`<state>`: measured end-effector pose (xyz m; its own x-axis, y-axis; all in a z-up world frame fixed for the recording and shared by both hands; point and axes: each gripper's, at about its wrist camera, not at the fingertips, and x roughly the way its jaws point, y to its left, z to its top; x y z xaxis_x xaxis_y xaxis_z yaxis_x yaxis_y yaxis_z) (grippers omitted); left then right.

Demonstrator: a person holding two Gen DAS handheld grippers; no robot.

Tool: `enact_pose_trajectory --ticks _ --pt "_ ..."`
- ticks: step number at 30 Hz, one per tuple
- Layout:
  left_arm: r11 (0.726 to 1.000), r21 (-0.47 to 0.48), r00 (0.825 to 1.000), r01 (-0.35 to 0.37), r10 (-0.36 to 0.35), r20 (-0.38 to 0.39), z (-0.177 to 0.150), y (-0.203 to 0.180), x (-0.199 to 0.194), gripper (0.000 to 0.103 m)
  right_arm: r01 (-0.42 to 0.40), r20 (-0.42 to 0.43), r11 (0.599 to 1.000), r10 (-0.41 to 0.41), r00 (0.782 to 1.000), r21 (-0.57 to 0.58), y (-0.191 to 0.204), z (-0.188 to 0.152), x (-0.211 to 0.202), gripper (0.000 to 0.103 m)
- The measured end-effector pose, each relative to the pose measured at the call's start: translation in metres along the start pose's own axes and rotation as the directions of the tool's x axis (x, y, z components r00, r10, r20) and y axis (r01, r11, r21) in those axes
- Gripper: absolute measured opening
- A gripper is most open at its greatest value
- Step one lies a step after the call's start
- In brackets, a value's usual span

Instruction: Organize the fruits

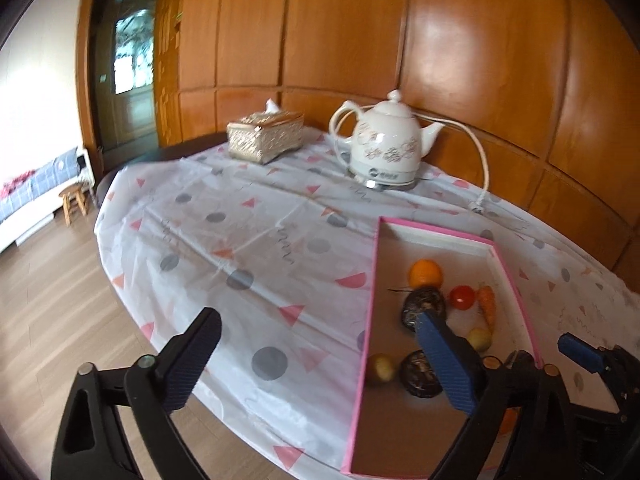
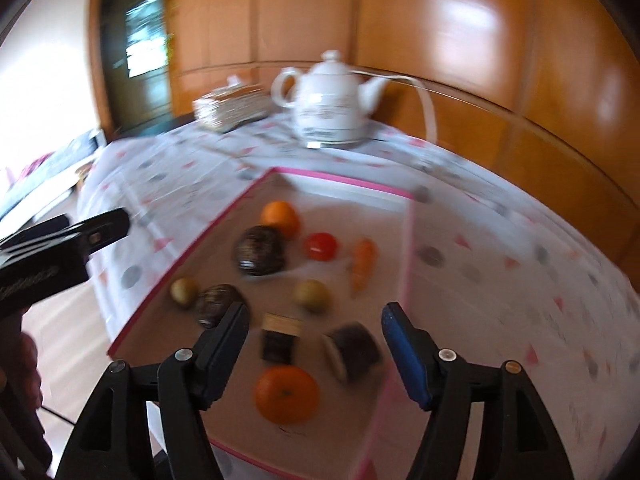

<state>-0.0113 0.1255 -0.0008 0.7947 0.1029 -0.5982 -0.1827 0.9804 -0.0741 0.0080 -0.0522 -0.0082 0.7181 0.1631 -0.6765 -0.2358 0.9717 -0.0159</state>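
Both tongs hang released and empty, I judge between placements.

Left wrist view: my left tongs [image 1: 320, 360] gape at the pink tray's [image 1: 374, 280] left rim; I see one orange [image 1: 426, 273], one tomato [image 1: 462, 297], one carrot [image 1: 487, 305].

Right wrist view: my right tongs [image 2: 316, 344] hover over the tray's near end; I count two oranges, two dark cut blocks. I'd descend slowly there.

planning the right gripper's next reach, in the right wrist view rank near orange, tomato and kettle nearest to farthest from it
From the right gripper:
1. Near orange, just below and between its open fingers, in the pink tray.
2. Tomato, mid-tray, further up.
3. Kettle, beyond the tray, by the wooden wall.
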Motion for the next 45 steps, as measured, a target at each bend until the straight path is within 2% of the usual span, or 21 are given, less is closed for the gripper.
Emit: enact_pose_trajectory --ticks 5,14,21,45 --pt "0.997 0.066 0.999 0.033 -0.034 0.021 0.000 -0.019 -0.009 0.103 0.064 0.002 0.996 -0.064 0.998 0.055 -0.016 -0.010 -0.005 0.070" --pt "0.993 0.105 0.996 0.052 -0.058 0.061 0.002 -0.034 -0.022 0.103 0.091 0.007 0.990 -0.092 0.996 0.104 -0.027 -0.016 -0.010 0.070" --pt "0.989 0.142 0.998 -0.031 0.024 0.057 0.000 -0.041 -0.017 0.103 0.091 0.009 0.992 -0.092 0.996 0.092 -0.026 -0.018 -0.011 0.070" --pt "0.991 0.129 0.998 -0.031 0.024 0.055 -0.002 -0.039 -0.016 0.103 0.086 0.016 0.992 -0.088 0.996 0.094 -0.026 -0.018 -0.012 0.070"
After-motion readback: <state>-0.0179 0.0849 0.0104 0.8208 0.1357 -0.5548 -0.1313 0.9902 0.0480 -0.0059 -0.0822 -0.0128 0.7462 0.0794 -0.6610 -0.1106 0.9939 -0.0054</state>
